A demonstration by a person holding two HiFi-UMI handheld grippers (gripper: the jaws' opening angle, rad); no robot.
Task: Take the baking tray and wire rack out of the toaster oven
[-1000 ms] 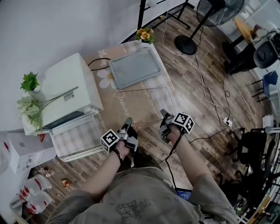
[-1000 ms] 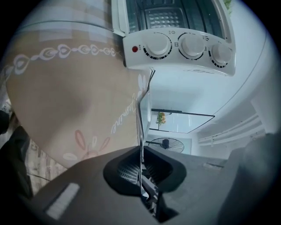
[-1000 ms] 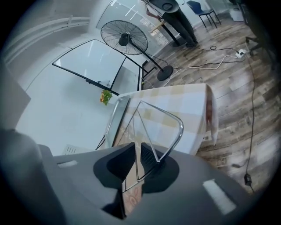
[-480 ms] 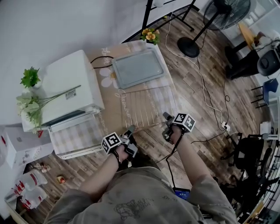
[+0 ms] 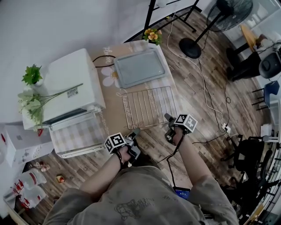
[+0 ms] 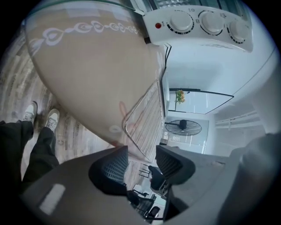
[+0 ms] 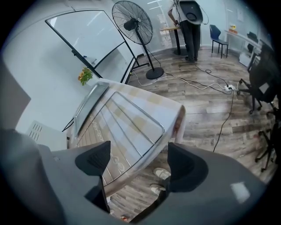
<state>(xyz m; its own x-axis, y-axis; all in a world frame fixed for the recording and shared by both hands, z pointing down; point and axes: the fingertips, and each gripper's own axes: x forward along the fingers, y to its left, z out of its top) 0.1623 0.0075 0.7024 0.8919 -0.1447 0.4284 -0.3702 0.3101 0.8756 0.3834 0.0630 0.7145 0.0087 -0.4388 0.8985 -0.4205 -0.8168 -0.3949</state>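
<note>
The wire rack [image 5: 148, 107] lies flat on the table [image 5: 115, 112], with its near edge by the table's front. Beyond it, at the table's far end, sits the grey baking tray [image 5: 140, 67]. The white toaster oven [image 5: 72, 85] stands at the left with its door [image 5: 79, 137] folded down. My left gripper [image 5: 135, 131] is open just short of the rack's near left corner [image 6: 149, 118], jaws [image 6: 142, 159] empty. My right gripper [image 5: 167, 117] is at the near right corner; its jaws [image 7: 138, 160] have just been opening and stand wide, off the rack [image 7: 127, 121].
A small flower pot [image 5: 152, 35] stands at the table's far edge and a green plant [image 5: 31, 74] sits by the oven. A standing fan [image 5: 219, 13], cables [image 5: 210, 105] and office chairs [image 5: 252, 154] occupy the floor on the right. Boxes [image 5: 19, 151] lie on the floor at the left.
The wire rack has come down from a raised tilt to lie flat on the table. Both grippers sank and drew back a little to the near edge, and the right gripper's jaws opened off the rack.
</note>
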